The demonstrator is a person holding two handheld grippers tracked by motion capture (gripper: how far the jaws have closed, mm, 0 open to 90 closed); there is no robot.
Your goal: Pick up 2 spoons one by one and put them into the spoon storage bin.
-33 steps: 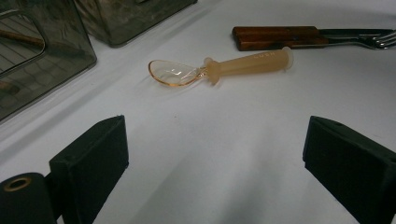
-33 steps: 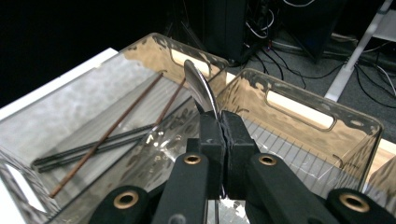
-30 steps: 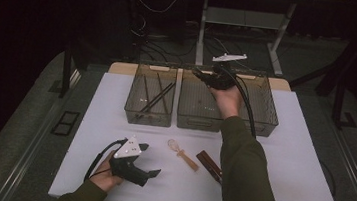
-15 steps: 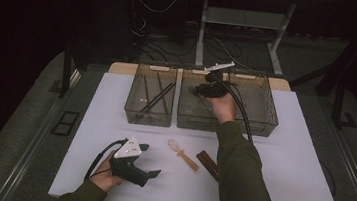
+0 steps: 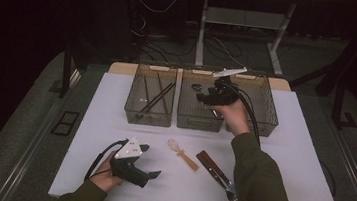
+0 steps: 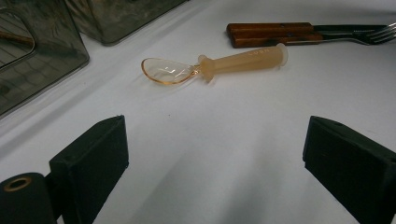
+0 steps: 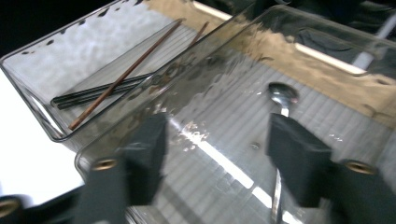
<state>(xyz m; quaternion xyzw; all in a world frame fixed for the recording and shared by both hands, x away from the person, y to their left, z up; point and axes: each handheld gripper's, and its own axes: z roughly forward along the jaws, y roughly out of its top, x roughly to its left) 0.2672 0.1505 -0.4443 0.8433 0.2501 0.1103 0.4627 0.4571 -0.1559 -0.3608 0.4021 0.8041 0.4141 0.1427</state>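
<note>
From the high view, the white bench (image 5: 291, 157) carries three clear bins along its far edge. The left bin (image 5: 150, 100) holds several chopsticks (image 5: 159, 97). The right gripper (image 5: 206, 97) is held above the middle bin (image 5: 194, 113), its cable trailing back over the sleeve. Near the front left, the left gripper (image 5: 154, 174) rests low over the bench in the person's hand, jaws pointing right. Between the two arms lie a translucent amber spoon (image 5: 182, 152) and, just right of it, a wooden-handled fork (image 5: 215, 171), the two apart.

In the left gripper view, the jaws are spread wide with nothing between them, over bare bench (image 6: 210, 154). The amber spoon (image 6: 215, 65) lies ahead, bowl to the left. Beyond it sit wooden-handled utensils (image 6: 275, 34) side by side, with fork tines at the right edge. Bin walls (image 6: 42, 51) stand at the far left.

In the right gripper view, the jaws are spread and empty, looking down into the middle bin (image 7: 224, 121), where a metal spoon (image 7: 281, 107) lies on the ribbed floor. The neighbouring bin (image 7: 70, 70) holds dark and brown chopsticks (image 7: 121, 77).
</note>
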